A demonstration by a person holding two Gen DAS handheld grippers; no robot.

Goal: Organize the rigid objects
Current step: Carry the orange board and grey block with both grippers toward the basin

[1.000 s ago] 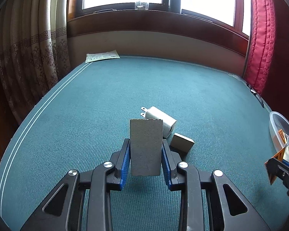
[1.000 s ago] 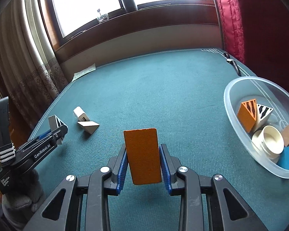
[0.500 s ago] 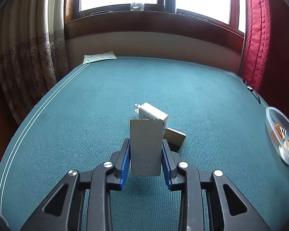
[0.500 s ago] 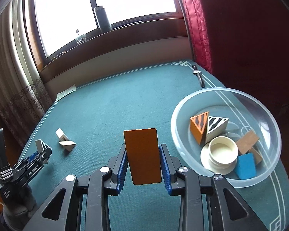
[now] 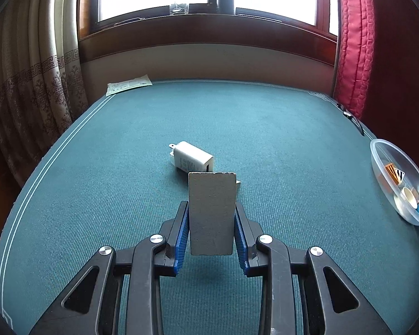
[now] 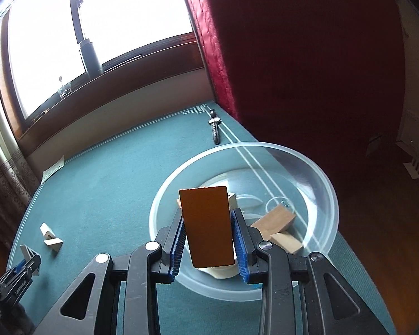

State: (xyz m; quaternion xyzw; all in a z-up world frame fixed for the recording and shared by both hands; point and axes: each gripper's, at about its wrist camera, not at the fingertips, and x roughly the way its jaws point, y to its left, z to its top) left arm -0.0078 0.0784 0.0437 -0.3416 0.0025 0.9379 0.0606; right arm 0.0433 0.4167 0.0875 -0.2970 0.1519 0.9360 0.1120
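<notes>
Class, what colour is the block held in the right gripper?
Orange: the block in the right gripper shows best in the right wrist view.

The grey block looks rough and matt, the orange block smooth. The bowl is clear glossy plastic on ribbed teal cloth; at three o'clock inside it lie wood pieces.
</notes>
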